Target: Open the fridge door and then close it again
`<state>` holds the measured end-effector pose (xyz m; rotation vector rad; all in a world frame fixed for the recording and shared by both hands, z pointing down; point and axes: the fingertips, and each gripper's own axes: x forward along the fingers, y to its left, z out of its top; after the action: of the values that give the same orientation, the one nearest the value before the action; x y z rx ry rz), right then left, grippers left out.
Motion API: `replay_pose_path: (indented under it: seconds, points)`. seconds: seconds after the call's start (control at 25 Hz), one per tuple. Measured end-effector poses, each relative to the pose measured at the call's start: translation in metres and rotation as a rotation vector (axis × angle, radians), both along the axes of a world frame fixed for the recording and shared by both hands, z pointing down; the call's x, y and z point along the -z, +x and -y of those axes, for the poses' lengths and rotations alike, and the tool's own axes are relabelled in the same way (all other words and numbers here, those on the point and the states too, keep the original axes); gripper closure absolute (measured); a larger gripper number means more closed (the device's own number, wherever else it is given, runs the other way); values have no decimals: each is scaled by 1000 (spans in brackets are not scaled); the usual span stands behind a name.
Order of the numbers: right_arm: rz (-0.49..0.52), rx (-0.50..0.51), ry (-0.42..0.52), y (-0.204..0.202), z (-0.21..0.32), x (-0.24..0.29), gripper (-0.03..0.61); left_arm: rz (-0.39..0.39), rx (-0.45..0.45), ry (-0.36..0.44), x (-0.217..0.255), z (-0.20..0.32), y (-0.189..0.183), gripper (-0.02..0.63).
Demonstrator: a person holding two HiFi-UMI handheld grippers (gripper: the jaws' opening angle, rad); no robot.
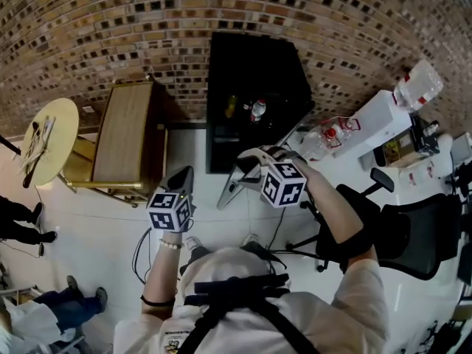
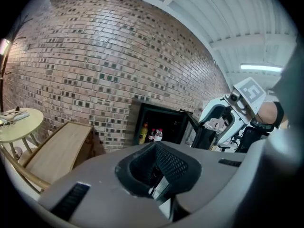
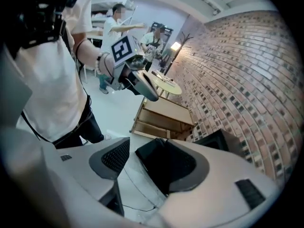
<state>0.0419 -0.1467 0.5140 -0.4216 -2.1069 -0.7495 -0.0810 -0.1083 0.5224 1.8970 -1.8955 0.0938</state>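
- Fridge (image 1: 228, 72) set against brick wall (image 1: 110, 21).
- Door (image 2: 192, 125) swung open to right of fridge. Bottles (image 1: 254, 109) exposed inside.
- Opening step judged done; closing step in hand.
- Right gripper (image 3: 130, 163) held near door's free edge, in front of fridge. Fingers spread, nothing between them.
- Left gripper (image 2: 159, 170) held in front of fridge, toward its left. Fingers pressed together, nothing held.
- Next move: door to be pushed back to fridge until seated. No clamping judged necessary.
- Wooden bench (image 1: 125, 135) left of fridge, chair (image 1: 402, 234) right of fridge.
- Door swing path judged unobstructed.
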Motion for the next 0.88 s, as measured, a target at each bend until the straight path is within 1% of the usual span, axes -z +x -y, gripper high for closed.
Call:
replay_pose_path:
  seconds: [0.16,0.24,0.36,0.44,0.52,0.64,0.76,0.88]
  points:
    - [36,-89,-89,35,-18,1,257,1,-56,1,-1,5,20,614]
    - [73,-153,-105,51,-23,2,256,-2,-81,0,-2,8,30,614]
    - [143,-273,-112,75,-23,6,284,-6,-129,-2,-4,14,47,614]
    - [196,-357,-116,94,-19,10,347,-5,-168,-4,-5,19,61,614]
    - [247,-433,-154,115,-14,14,390,-3,-201,-5,-5,23,73,614]
    - [274,-504,-211,147,-10,19,399,3,-245,-11,-4,30,88,614]
    - [264,-541,-226,173,-6,20,398,12,-284,-19,-4,38,102,614]
    - [263,-569,-229,189,-3,19,397,20,-305,-16,-3,43,110,614]
